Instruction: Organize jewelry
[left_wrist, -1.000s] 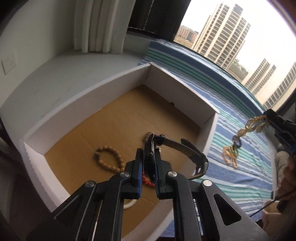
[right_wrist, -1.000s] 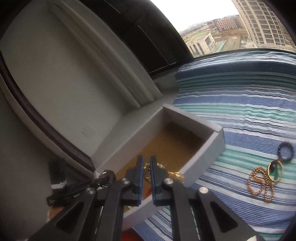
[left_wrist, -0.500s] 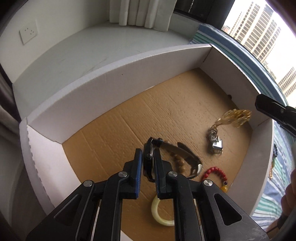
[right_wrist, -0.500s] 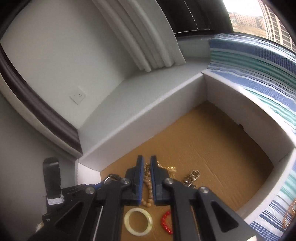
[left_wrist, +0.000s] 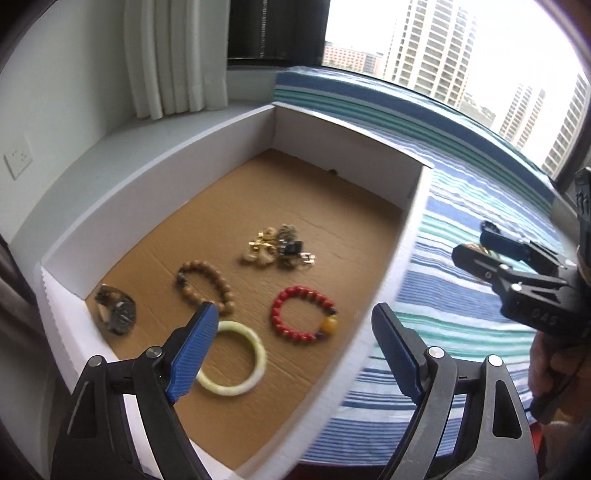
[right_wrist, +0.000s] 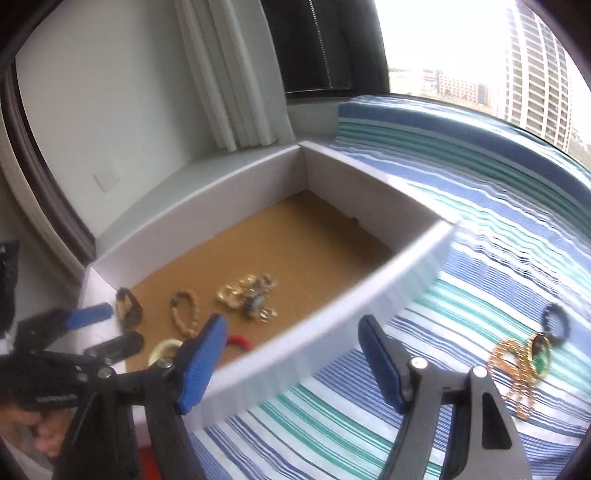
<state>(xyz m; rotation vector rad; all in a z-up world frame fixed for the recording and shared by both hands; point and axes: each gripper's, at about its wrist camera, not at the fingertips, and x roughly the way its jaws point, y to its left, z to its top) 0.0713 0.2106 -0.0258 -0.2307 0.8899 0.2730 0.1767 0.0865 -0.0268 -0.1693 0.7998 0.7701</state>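
Observation:
A white box (left_wrist: 406, 236) with a brown cardboard floor holds a dark watch (left_wrist: 116, 312), a wooden bead bracelet (left_wrist: 205, 286), a pale jade bangle (left_wrist: 234, 362), a red bead bracelet (left_wrist: 303, 317) and a gold chain pile (left_wrist: 279, 247). My left gripper (left_wrist: 291, 347) is open and empty above the box's near edge. My right gripper (right_wrist: 291, 363) is open and empty over the box's right wall (right_wrist: 332, 332). On the striped cloth lie a gold chain (right_wrist: 517, 365) with a green ring and a dark bead bracelet (right_wrist: 554, 319).
The blue, green and white striped cloth (right_wrist: 461, 229) covers the surface to the right of the box. A white ledge (left_wrist: 110, 155), a curtain (left_wrist: 173, 55) and a wall lie left and behind. The window is behind the cloth.
My left gripper opened and let go of the watch, which now lies at the box's left corner. My right gripper opened and dropped the gold chain pile in the box. Both pulled back.

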